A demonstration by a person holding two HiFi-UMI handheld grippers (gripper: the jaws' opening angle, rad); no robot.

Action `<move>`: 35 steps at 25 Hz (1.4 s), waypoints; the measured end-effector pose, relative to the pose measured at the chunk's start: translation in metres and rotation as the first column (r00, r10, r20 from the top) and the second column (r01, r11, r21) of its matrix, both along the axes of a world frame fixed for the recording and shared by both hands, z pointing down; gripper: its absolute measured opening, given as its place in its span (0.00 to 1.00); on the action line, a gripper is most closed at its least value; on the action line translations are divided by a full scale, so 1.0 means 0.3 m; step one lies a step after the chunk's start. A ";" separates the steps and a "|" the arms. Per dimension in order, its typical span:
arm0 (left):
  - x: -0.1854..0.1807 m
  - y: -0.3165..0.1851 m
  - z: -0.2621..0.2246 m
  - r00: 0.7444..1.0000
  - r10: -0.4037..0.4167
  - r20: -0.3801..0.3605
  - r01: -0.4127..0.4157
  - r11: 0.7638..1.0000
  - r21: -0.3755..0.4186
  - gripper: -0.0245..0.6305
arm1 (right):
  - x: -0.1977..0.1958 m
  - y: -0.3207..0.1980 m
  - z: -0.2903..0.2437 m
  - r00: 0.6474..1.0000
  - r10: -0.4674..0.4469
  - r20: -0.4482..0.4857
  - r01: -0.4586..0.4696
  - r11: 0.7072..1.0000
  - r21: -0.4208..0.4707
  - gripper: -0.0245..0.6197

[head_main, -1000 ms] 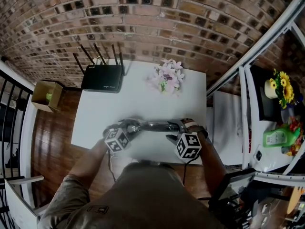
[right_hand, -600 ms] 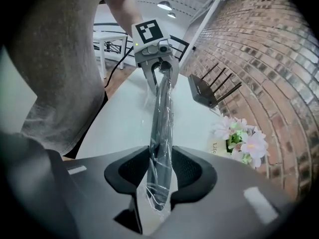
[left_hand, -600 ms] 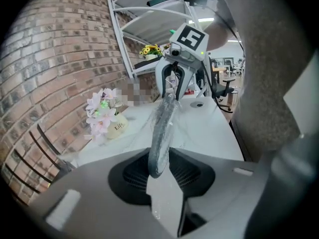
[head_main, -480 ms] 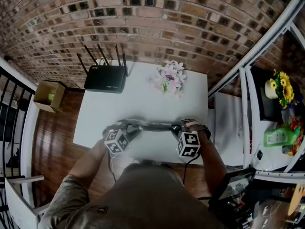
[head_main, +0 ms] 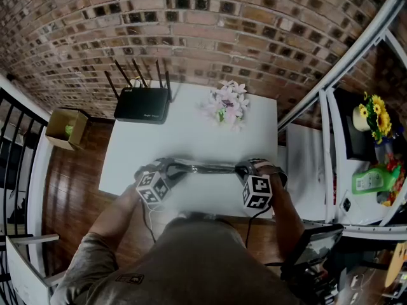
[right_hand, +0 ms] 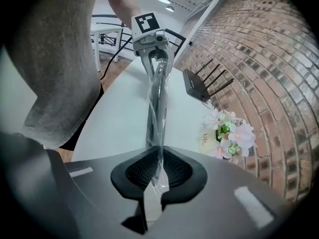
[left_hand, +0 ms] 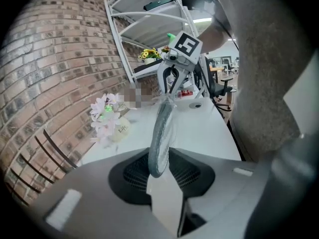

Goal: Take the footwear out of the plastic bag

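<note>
A dark flat piece of footwear (head_main: pixel 205 168) inside a clear plastic bag (right_hand: pixel 155 171) hangs stretched between my two grippers just above the white table (head_main: pixel 191 138). My left gripper (head_main: pixel 170 169) is shut on one end of the footwear (left_hand: pixel 161 133) through the plastic. My right gripper (head_main: pixel 244 169) has just been closing, and its jaws now pinch the loose film at the bag's other end. In the right gripper view, the footwear (right_hand: pixel 157 101) runs away from my right gripper (right_hand: pixel 156 179) toward the left gripper (right_hand: pixel 155 59).
A black router (head_main: pixel 142 103) with antennas and a small pot of pale flowers (head_main: pixel 226 103) stand at the table's far side. A white shelf rack (head_main: pixel 331 145) with yellow flowers (head_main: pixel 375 116) is at the right. A cardboard box (head_main: pixel 63 127) sits on the floor at the left.
My right gripper has shifted slightly to the right and its jaws have closed on the bag's end. The bagged footwear now lies straighter between the grippers. The left gripper has kept still.
</note>
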State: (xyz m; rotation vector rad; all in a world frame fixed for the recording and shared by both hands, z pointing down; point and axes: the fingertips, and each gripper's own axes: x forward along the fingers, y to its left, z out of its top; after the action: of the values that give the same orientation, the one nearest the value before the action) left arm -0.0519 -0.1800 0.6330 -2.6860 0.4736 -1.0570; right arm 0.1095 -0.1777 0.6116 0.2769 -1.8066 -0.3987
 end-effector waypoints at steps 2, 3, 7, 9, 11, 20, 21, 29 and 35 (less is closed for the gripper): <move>-0.008 0.003 -0.007 1.000 -0.002 -0.004 0.002 1.000 0.002 0.20 | 0.013 0.000 -0.002 1.000 0.007 -0.009 -0.007 1.000 0.003 0.10; -0.012 0.004 -0.008 1.000 -0.002 -0.005 0.002 1.000 0.003 0.20 | 0.022 0.001 0.000 1.000 0.013 -0.016 -0.013 1.000 0.004 0.10; -0.021 0.017 -0.003 1.000 -0.008 -0.008 0.008 1.000 -0.007 0.19 | 0.046 0.008 0.015 0.999 0.034 -0.036 -0.034 0.999 -0.001 0.08; -0.023 0.026 0.004 1.000 -0.010 -0.005 0.010 1.000 -0.013 0.19 | 0.048 0.011 0.023 0.998 0.045 -0.039 -0.046 0.999 -0.009 0.10; -0.025 0.033 0.010 1.000 -0.018 -0.007 0.018 1.000 -0.022 0.19 | 0.049 0.012 0.025 0.997 0.061 -0.041 -0.062 0.998 -0.019 0.18; -0.035 0.049 0.018 1.000 -0.026 -0.001 0.026 0.999 -0.022 0.19 | -0.079 0.029 -0.004 1.000 -0.013 0.014 0.014 0.998 -0.057 0.45; -0.034 0.051 0.018 1.000 -0.024 0.000 0.024 1.000 -0.020 0.19 | -0.101 0.027 0.003 1.000 -0.029 0.011 0.030 0.998 -0.057 0.45; -0.048 0.055 0.015 1.000 -0.030 0.000 0.030 0.999 -0.012 0.19 | -0.152 0.013 0.037 0.996 -0.086 0.000 0.086 0.995 -0.046 0.18; -0.047 0.054 -0.007 1.000 -0.016 -0.016 0.016 1.000 0.003 0.19 | -0.121 0.014 0.020 0.998 -0.068 -0.001 0.068 0.998 -0.011 0.12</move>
State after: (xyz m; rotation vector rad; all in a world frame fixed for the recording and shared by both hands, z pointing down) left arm -0.0660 -0.1639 0.6309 -2.6936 0.5007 -1.0393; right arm 0.0733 -0.1736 0.6176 0.2077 -1.8199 -0.4370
